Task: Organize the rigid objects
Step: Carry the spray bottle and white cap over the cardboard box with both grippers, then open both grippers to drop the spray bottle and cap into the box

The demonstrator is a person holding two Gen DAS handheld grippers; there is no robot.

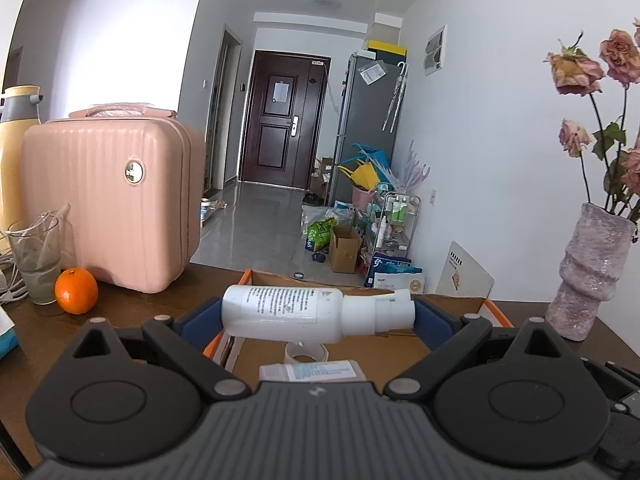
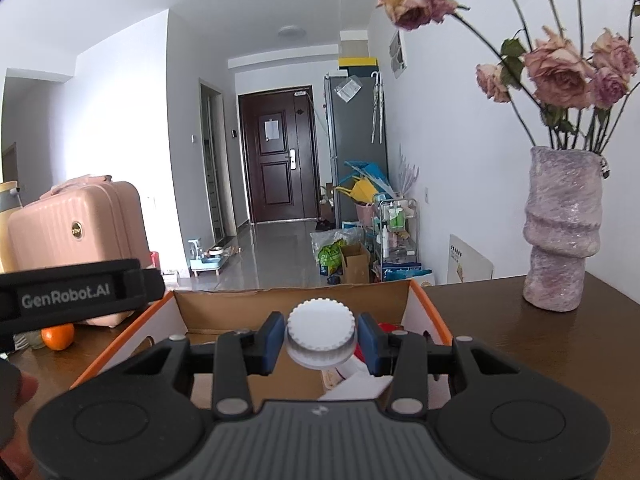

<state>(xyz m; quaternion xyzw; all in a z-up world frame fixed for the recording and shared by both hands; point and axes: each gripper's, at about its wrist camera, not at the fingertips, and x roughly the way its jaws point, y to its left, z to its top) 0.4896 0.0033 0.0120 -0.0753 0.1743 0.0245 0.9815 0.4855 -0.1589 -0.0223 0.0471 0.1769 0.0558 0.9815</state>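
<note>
Low centre of the left wrist view, the left gripper (image 1: 318, 316) clamps a white bottle (image 1: 296, 312) lying sideways above an open cardboard box (image 1: 460, 300). Only the right wrist view shows the right gripper (image 2: 321, 340) gripping a ribbed white cap (image 2: 321, 330) over the box, and a "GenRobot.AI" strap (image 2: 68, 290) at left. Beyond stands a pink case (image 1: 108, 200).

You have one white spray bottle (image 1: 288, 310), one white ridged cap (image 2: 321, 330), one cardboard box (image 2: 296, 306), one orange (image 1: 76, 291), one pink case (image 1: 108, 196), one vase (image 2: 560, 228), one glass (image 1: 35, 260).
</note>
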